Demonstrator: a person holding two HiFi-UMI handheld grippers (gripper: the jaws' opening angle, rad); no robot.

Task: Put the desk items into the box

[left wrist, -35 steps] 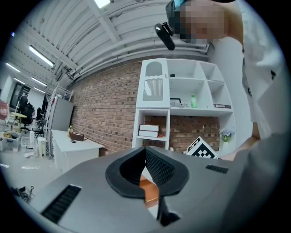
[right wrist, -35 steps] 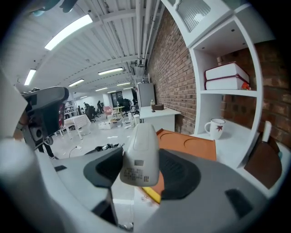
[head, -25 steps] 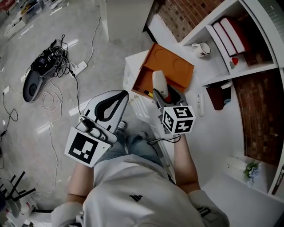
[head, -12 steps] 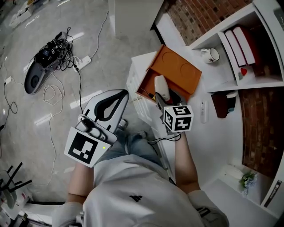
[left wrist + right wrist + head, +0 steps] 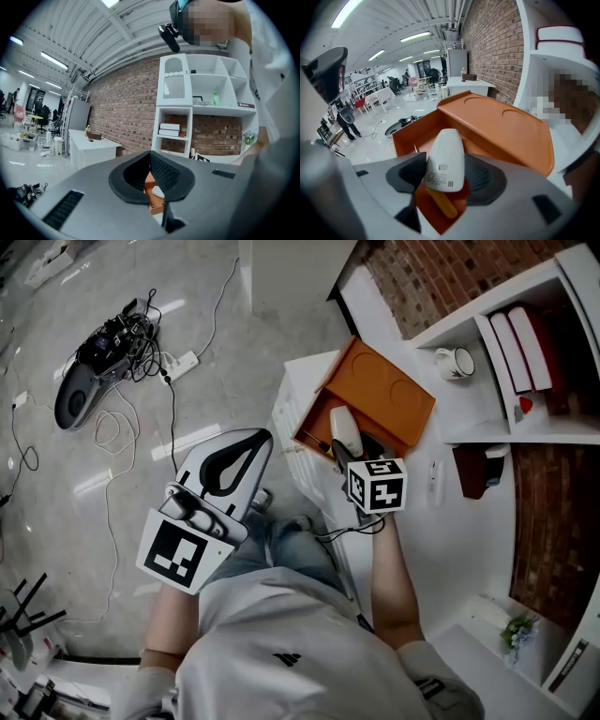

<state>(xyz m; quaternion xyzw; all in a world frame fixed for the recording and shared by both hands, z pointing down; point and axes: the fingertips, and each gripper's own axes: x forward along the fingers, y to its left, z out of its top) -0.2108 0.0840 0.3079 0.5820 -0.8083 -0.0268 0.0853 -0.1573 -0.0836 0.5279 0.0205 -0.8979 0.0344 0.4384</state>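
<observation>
Looking down in the head view: right gripper (image 5: 348,441) is over the near end of the open orange box (image 5: 317,416), which sits on the white desk (image 5: 412,521). Its jaws are clamped on a white device (image 5: 343,427). The box lid (image 5: 386,390) is tipped back toward the shelf unit (image 5: 487,418). A yellow stick-shaped item (image 5: 313,438) lies inside the box beside the device. Left gripper (image 5: 247,448) is held off the desk, over the floor and well apart from the box, tips together. A mug (image 5: 457,362) and books (image 5: 525,332) are on the shelves. A slim white object (image 5: 433,480) lies on the desk near the right gripper. A power strip (image 5: 184,362) and tangled cables (image 5: 120,334) are on the floor.

Left gripper view: left gripper (image 5: 152,177) jaws are drawn together with only a thin slit between the pads and nothing gripped. A bit of the orange box (image 5: 151,179) shows through the slit.

Right gripper view: right gripper (image 5: 446,177) jaws are squeezed on the white device (image 5: 445,158), one pad on each side, label end facing the camera. The device hangs above the orange box (image 5: 412,129) interior. The yellow stick-shaped item (image 5: 440,204) lies on the box bottom right under it. The lid (image 5: 506,124) leans back behind.
</observation>
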